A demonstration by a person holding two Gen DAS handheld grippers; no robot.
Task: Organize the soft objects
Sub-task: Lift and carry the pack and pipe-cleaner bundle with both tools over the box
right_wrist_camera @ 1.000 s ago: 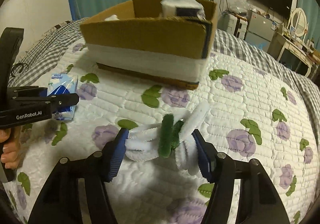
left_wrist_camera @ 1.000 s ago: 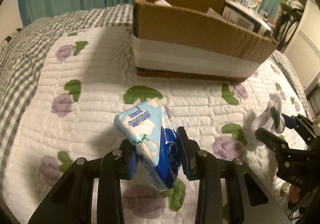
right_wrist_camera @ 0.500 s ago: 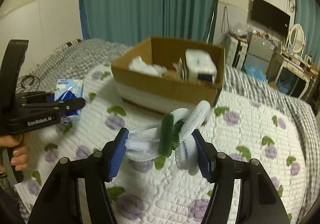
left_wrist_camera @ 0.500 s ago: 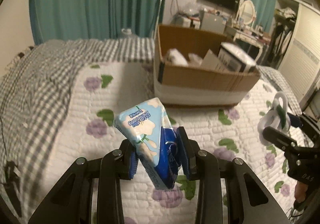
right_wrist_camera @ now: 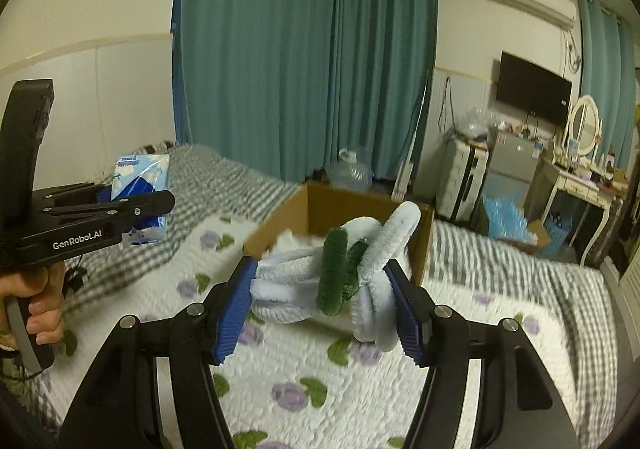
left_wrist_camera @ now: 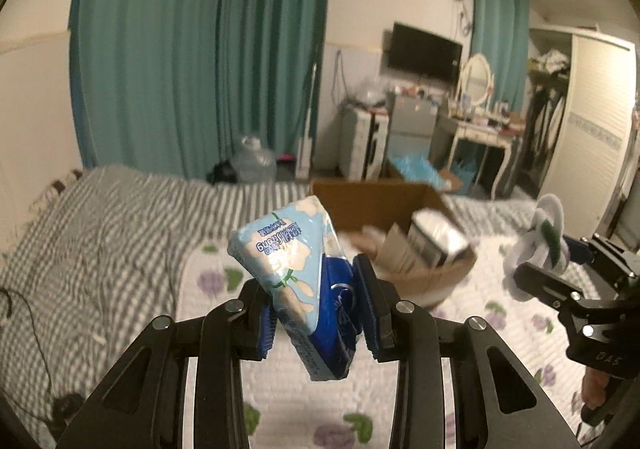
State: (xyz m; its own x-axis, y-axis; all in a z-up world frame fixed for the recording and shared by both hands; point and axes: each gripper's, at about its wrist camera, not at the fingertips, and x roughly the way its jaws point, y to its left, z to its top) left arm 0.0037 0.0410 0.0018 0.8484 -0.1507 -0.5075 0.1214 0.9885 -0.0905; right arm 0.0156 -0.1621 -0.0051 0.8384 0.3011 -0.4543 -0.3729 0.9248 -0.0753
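**Both grippers loaded, above the bed**

Right now my left gripper (left_wrist_camera: pixel 316 313) is clamped on a tissue pack (left_wrist_camera: pixel 292 269), its blue pads pressed against the two sides of the packet. The pack sits tilted between the fingers, light-blue printed face turned up and to the left, dark-blue end pointing down past the pads. From my right wrist camera the same pack (right_wrist_camera: pixel 140 205) shows at the far left, pinched in the black tool that my left hand (right_wrist_camera: pixel 34 309) holds by its grip.

My right gripper (right_wrist_camera: pixel 324 301) is squeezed around a bundle of fuzzy loops (right_wrist_camera: pixel 340 281), white chenille strands with a green band wrapped across the middle. One white loop sticks up and to the right above the pads. In the left wrist view that bundle (left_wrist_camera: pixel 540 245) appears at the right edge, held off the bed.

Beyond both tools a cardboard box (left_wrist_camera: pixel 384 201) stands open on the floral quilt (left_wrist_camera: pixel 280 389), with white items inside, blurred. Grey checked bedding (left_wrist_camera: pixel 100 229) lies left of the quilt, and teal curtains (left_wrist_camera: pixel 200 49) hang behind.
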